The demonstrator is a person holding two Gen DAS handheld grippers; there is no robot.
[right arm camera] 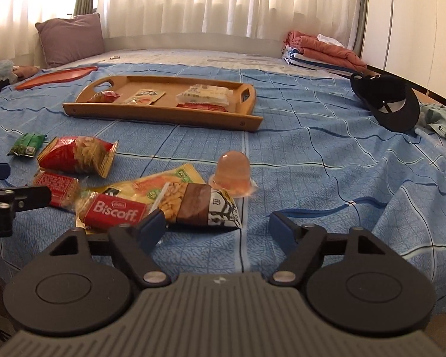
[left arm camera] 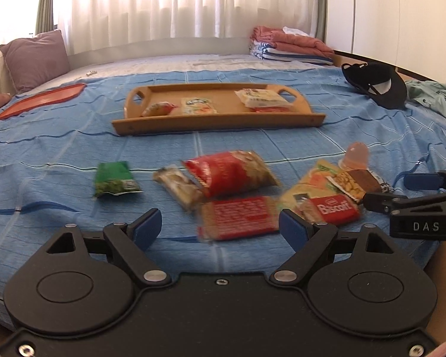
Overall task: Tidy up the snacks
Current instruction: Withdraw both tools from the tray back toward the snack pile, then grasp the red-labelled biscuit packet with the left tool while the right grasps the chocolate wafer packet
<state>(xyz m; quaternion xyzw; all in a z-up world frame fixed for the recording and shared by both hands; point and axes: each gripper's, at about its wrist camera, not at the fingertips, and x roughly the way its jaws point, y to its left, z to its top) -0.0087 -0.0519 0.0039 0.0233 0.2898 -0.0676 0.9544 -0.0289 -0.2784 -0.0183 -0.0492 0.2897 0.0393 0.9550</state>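
Left wrist view looks across a blue checked bedspread (left arm camera: 59, 148) toward a shallow wooden tray with cut-out handles (left arm camera: 220, 122), the landmark for everything else. Inside that tray lie three wrapped snacks: a small red-and-yellow pouch (left arm camera: 159, 109), a pale flat sachet (left arm camera: 199, 106) and a white packet stacked on a red one (left arm camera: 260, 98), probably set there as the sorted group. Nearer than the tray, loose on the cover, sit a green foil packet (left arm camera: 114, 179), a big red crinkled bag (left arm camera: 232, 172), a flat red-printed biscuit pack (left arm camera: 238, 217) and a red Biscoff biscuit (left arm camera: 334, 209). The left gripper (left arm camera: 220, 229) has its blue pads spread wide with nothing held; the flat red-printed pack lies just ahead of the gap, so I judge it the likely target.

Right wrist view shows the right gripper (right arm camera: 217, 227) likewise wide apart and empty, low over the bedspread. Its left pad sits just beside a brown-and-white peanut bar wrapper (right arm camera: 205, 208), with a clear pink jelly cup (right arm camera: 233, 171) upright beyond it, both on the near side of the tray. A black cap (right arm camera: 386, 101) rests to the right of the tray, and an orange lid (right arm camera: 56, 77) lies off its left end.
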